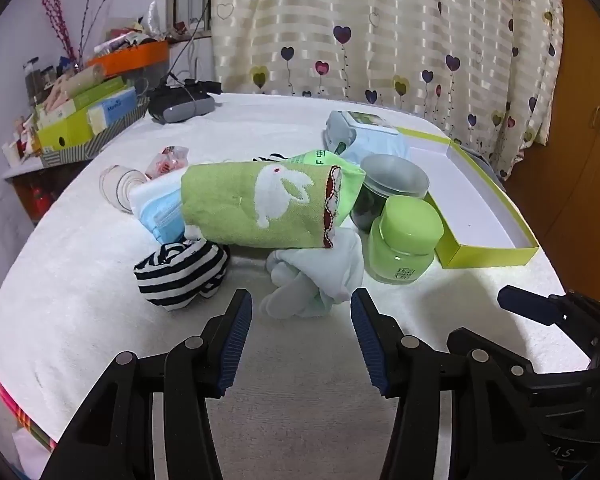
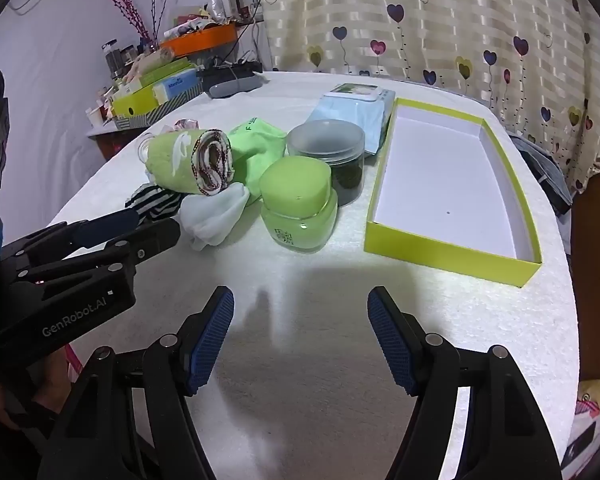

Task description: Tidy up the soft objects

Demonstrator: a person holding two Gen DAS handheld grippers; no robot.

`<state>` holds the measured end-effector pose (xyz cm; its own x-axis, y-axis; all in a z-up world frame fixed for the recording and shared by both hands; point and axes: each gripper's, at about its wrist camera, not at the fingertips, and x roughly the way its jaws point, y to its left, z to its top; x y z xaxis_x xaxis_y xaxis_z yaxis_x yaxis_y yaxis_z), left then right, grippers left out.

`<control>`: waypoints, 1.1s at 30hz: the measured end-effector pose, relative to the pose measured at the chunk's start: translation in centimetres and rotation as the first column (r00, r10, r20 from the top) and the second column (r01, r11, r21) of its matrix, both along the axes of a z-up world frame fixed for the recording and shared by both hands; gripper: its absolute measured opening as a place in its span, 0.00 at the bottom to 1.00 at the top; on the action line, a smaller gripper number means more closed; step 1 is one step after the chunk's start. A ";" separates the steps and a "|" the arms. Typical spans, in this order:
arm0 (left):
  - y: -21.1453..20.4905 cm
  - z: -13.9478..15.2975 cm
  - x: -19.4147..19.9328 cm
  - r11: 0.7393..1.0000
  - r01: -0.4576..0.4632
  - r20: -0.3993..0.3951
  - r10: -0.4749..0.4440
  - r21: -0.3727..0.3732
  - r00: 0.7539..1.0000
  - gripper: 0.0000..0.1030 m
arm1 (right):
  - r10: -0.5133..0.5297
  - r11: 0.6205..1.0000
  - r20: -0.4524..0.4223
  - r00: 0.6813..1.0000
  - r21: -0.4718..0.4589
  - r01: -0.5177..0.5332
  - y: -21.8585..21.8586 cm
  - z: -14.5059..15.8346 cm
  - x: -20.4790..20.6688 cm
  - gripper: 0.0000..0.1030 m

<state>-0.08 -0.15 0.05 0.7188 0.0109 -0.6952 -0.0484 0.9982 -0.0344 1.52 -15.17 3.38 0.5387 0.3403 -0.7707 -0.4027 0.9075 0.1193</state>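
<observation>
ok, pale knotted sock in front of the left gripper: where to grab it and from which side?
Grip the bunched knot of the pale sock across its narrow middle, coming from the near, open side with the left gripper, whose open jaws already frame it. The green rolled towel overhangs behind it and the green jar sits close on the right, so a front approach, angled down, probably avoids both.

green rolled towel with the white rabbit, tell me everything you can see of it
The green rolled towel looks like soft terry cloth, rolled into a thick tube and lying on its side atop the pile of soft things on the white table cover. A white rabbit with a red eye is woven into its side, and a dark red scalloped trim runs around the open end, which shows as a spiral in the right wrist view. It rests over a blue zip pouch and a knotted white cloth. No tongs touch it.
</observation>
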 end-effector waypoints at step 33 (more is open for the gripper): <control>0.1 0.0 -0.3 1.000 -0.002 0.006 0.002 -0.010 1.000 0.49 | 0.005 1.000 -0.007 1.000 -0.007 -0.005 0.2 -0.1 0.0 0.68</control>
